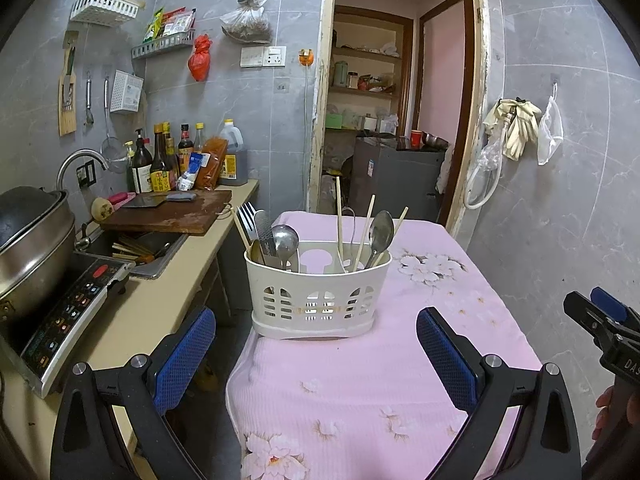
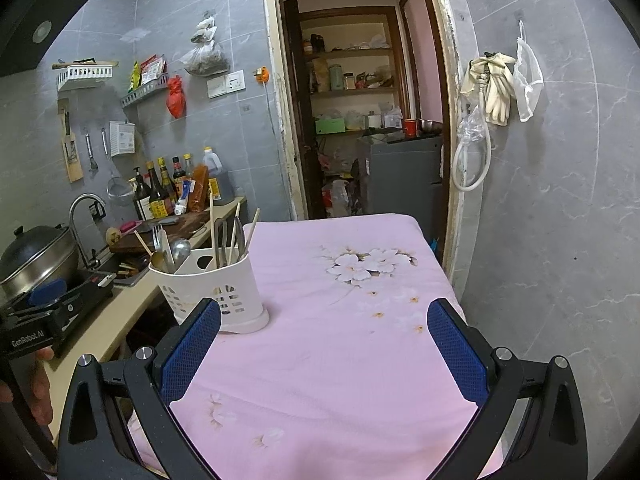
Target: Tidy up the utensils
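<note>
A white plastic utensil caddy (image 1: 318, 290) stands on a table with a pink floral cloth (image 1: 360, 380). Its left compartment holds a fork, spoons (image 1: 285, 240) and a chopstick. Its right compartment holds chopsticks (image 1: 339, 216) and a spoon (image 1: 381, 232). My left gripper (image 1: 316, 344) is open and empty, just in front of the caddy. My right gripper (image 2: 324, 344) is open and empty over the cloth (image 2: 340, 340), with the caddy (image 2: 212, 288) to its left. The right gripper also shows at the right edge of the left wrist view (image 1: 600, 320).
A counter (image 1: 168, 292) runs along the left with an induction cooker (image 1: 68, 312), a steel pot (image 1: 32, 240), a sink, a cutting board (image 1: 168, 212) and sauce bottles. An open doorway (image 1: 400, 100) lies behind the table. Gloves hang on the right wall (image 1: 516, 124).
</note>
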The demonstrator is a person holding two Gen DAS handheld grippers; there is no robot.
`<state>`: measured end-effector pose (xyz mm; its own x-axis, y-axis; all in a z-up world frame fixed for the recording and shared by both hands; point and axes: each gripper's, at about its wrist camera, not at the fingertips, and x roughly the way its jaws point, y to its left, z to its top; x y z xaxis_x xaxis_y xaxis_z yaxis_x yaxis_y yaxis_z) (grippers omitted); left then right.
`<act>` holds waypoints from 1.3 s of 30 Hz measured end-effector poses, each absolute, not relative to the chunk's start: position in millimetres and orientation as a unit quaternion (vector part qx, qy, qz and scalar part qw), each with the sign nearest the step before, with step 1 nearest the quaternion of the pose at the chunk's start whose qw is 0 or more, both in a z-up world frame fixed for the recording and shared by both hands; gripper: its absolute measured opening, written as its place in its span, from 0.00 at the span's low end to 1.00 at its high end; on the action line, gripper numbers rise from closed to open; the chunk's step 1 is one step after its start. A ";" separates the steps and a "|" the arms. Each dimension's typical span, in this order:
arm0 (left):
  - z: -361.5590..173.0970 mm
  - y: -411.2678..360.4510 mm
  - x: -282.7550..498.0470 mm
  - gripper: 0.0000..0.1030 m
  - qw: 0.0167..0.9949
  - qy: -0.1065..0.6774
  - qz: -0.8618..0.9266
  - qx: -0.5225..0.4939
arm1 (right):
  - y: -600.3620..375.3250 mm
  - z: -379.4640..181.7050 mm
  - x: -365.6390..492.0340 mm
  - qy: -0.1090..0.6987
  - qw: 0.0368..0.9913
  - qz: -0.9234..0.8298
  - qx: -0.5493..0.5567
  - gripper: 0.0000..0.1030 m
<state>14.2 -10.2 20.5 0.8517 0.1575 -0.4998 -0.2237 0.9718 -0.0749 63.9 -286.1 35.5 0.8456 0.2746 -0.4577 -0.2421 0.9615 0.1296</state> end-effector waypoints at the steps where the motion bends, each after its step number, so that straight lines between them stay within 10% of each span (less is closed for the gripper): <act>1: 20.1 -10.7 13.8 0.98 0.960 0.253 0.099 -0.065 | -285.3 35.1 64.5 0.244 0.960 0.136 0.033 0.98; 39: 16.8 -4.9 14.5 0.98 0.958 0.261 0.097 -0.072 | -281.1 32.5 65.6 0.248 0.958 0.139 0.032 0.99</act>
<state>14.5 -4.9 16.8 0.8449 0.1488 -0.5139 -0.2243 0.9706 -0.0876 65.6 -281.1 32.5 0.8383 0.2815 -0.4669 -0.2498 0.9595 0.1300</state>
